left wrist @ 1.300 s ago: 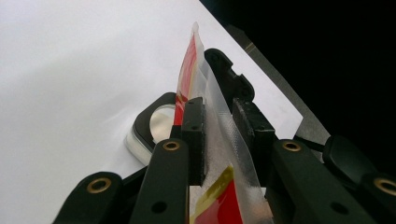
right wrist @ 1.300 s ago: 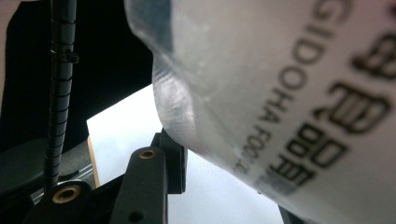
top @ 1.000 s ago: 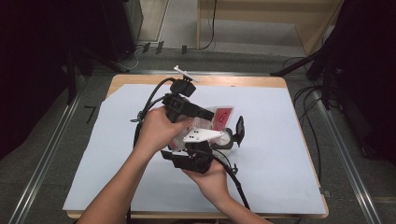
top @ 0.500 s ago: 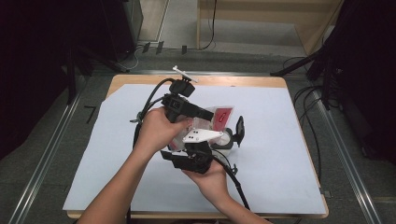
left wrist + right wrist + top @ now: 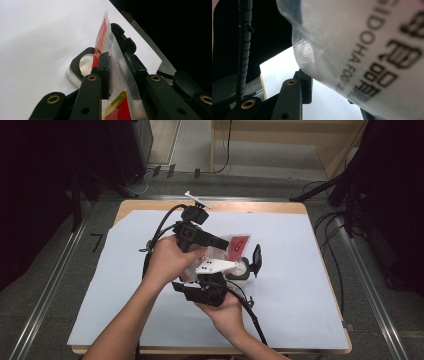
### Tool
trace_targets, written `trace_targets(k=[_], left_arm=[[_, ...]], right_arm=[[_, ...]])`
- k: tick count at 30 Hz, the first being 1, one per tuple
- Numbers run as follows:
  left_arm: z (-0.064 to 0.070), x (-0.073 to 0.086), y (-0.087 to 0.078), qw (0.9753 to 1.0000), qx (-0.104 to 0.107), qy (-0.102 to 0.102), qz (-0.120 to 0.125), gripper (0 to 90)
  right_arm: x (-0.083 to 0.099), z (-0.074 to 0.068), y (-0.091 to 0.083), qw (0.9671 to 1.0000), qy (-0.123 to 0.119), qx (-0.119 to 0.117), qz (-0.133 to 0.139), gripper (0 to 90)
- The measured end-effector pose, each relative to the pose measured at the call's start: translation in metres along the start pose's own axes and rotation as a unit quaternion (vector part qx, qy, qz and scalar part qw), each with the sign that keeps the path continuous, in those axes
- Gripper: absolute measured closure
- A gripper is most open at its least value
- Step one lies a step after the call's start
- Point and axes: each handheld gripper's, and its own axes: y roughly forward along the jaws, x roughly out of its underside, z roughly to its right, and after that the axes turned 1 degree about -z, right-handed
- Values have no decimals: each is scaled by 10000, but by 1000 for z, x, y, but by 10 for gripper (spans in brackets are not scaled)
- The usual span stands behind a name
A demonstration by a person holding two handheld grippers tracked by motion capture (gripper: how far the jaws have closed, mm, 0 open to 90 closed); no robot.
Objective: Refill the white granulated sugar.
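Observation:
A clear plastic pouch (image 5: 236,245) with red and yellow print hangs above the white paper sheet (image 5: 300,270). My left gripper (image 5: 224,244) is shut on the pouch's (image 5: 113,62) sealed edge, and in the left gripper view its jaws (image 5: 116,58) press on both sides of the film. My right gripper (image 5: 227,276) sits just below and in front, under its grey plate. In the right gripper view the pouch (image 5: 367,50), printed with black letters, lies across the jaws and hides the right one; one black finger (image 5: 298,91) shows at the left.
A small round silver case (image 5: 243,268) with its black lid (image 5: 257,259) stood open rests on the paper just right of the grippers; it shows behind the pouch as the case (image 5: 83,65). A white stick (image 5: 197,199) lies at the table's far edge. Cables trail off both grippers.

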Motion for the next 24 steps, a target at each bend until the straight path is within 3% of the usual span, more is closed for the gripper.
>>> trace_targets(k=[24], left_arm=[[0, 1, 0, 10000, 13, -30, 16, 759]], right_arm=[[0, 0, 0, 10000, -23, -7, -22, 649]])
